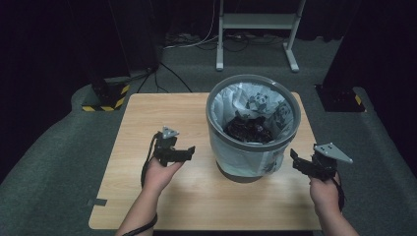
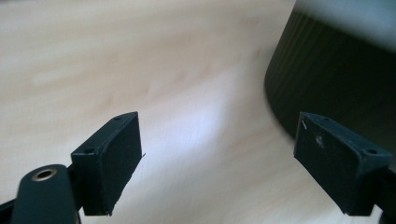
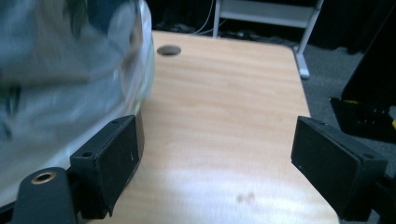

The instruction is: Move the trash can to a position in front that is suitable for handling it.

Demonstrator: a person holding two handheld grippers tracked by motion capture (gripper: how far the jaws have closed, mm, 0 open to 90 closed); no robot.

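We see the desk (image 1: 147, 123) carrying a grey bin (image 1: 253, 128) toward its far right — bagged, dark rubbish inside. Our guess: the bag (image 1: 246, 157) comes out next, needing both claws at the rim. Left claw (image 1: 189, 151) and right claw (image 1: 294, 158) flank the bin — both released, gripping nothing.

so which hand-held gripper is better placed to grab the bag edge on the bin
Probably the right hand-held gripper: open, its jaw beside the bag overhang. The left hand-held gripper faces the bin's bare base.

Lined bin (image 1: 253, 129) blocks table (image 1: 147, 123) centre (right of middle), left side open
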